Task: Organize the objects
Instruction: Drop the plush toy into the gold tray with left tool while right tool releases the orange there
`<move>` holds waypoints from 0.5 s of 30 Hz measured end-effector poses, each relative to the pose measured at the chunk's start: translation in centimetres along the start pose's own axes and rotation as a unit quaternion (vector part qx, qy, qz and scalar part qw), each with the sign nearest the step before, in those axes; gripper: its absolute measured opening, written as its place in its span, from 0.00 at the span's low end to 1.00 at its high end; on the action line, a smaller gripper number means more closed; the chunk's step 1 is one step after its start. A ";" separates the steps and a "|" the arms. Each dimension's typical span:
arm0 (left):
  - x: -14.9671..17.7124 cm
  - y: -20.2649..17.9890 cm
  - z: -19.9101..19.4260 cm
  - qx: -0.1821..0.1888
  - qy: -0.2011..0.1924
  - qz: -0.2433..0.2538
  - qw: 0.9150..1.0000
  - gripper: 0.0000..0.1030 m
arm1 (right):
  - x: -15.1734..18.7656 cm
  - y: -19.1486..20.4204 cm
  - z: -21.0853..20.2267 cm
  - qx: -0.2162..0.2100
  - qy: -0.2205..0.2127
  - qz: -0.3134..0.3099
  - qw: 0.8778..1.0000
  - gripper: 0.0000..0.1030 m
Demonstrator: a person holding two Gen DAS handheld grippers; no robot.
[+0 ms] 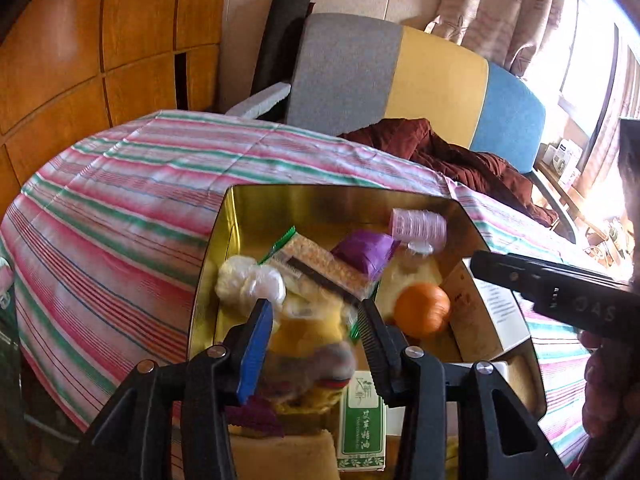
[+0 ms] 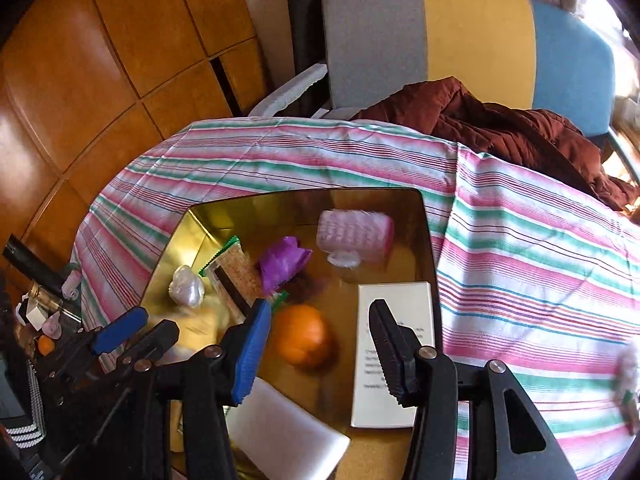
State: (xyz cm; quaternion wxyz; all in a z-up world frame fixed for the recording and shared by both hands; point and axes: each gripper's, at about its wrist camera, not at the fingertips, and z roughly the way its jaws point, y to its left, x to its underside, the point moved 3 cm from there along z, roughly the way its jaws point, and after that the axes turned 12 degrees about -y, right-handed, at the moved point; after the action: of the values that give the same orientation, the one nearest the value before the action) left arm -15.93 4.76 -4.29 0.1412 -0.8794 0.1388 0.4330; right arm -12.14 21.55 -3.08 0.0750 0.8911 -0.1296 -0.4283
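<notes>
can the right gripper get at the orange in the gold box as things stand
Probably yes. The right gripper is open and empty, and the orange lies uncovered on the floor of the gold box just ahead of its fingers. Only the white booklet lies close beside it.

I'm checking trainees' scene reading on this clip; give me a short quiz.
1. True or false: the orange lies inside the tin.
2. Which lies nearest the tin's far wall? A roller; B booklet; C orange.
3. Fill in: the right tool is ___ above the tin.

Key: 1 true; 2 A; 3 open.
</notes>
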 end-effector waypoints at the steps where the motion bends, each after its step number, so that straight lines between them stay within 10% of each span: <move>1: 0.1 0.2 -0.1 0.000 0.000 -0.004 1.000 0.43 | 0.2 -0.1 -0.3 0.000 -0.001 0.000 1.000 0.50; 15: 1.1 -0.2 -4.1 -0.019 -0.030 0.015 0.999 0.43 | 4.2 1.3 -4.5 0.017 -0.023 -0.041 0.999 0.75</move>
State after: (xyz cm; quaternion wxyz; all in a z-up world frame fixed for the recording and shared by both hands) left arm -12.24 3.25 -2.78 0.1223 -0.8663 0.1395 0.4638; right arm -6.29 19.14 -3.07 0.0393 0.8866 -0.1015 -0.4495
